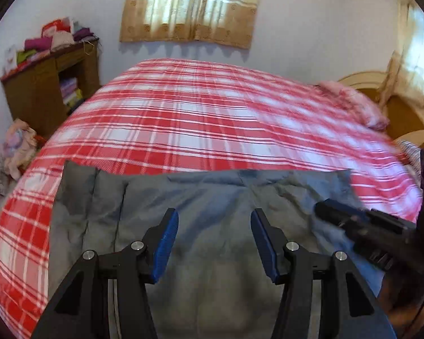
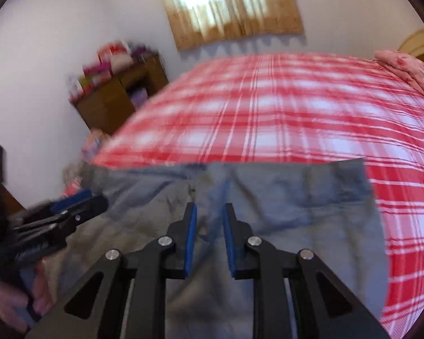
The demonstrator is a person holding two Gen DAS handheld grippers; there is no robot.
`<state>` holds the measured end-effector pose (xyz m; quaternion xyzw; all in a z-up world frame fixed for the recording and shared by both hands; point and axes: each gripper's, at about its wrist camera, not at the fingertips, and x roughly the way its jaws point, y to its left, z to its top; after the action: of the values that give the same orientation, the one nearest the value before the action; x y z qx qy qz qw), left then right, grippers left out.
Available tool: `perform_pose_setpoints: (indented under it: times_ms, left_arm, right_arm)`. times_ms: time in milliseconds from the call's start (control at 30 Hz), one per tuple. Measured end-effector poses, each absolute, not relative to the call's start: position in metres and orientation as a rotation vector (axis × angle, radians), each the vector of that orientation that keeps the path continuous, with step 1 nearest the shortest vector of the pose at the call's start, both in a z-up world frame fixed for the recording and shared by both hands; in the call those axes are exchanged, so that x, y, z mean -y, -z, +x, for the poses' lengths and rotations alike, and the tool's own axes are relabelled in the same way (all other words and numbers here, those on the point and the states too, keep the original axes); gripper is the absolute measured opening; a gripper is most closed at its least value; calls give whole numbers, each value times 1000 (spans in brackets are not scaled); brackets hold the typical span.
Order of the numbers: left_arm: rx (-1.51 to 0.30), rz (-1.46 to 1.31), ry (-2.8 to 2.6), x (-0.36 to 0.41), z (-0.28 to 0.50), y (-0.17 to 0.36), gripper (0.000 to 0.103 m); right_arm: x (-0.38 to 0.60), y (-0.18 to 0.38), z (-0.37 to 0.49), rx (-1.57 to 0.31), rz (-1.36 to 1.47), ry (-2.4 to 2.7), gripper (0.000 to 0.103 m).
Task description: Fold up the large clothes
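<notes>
A large grey-blue garment (image 1: 212, 195) lies spread flat on the near part of the bed, its far edge straight across the plaid cover; the right wrist view shows it too (image 2: 282, 197). My left gripper (image 1: 214, 219) hovers over its middle, open, with only cloth below and nothing between the blue pads (image 1: 166, 243). My right gripper (image 2: 209, 207) is over the same garment with a narrow gap between its pads and nothing in it. From the left wrist view the right gripper (image 1: 325, 207) shows blurred at the right. A hand holds the left gripper (image 2: 90, 197) at the left edge of the right wrist view.
The bed has a red and white plaid cover (image 1: 198, 118), with a pink pillow (image 1: 356, 104) and a wooden headboard (image 1: 401, 113) at the right. A wooden cabinet (image 1: 39, 90) stacked with folded cloth stands at the far left, with a heap of clothes (image 1: 18, 149) on the floor beside it.
</notes>
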<state>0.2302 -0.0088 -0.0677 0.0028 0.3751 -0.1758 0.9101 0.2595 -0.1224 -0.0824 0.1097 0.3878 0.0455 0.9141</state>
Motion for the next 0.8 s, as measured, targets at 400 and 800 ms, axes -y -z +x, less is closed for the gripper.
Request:
perform_pose_setpoints:
  times_ms: [400, 800]
  left_arm:
    - [-773, -105, 256, -21, 273, 147, 54]
    - [-795, -179, 298, -27, 283, 168, 55]
  right_arm:
    - [116, 153, 288, -820, 210, -78, 23]
    - [127, 163, 290, -827, 308, -115, 19]
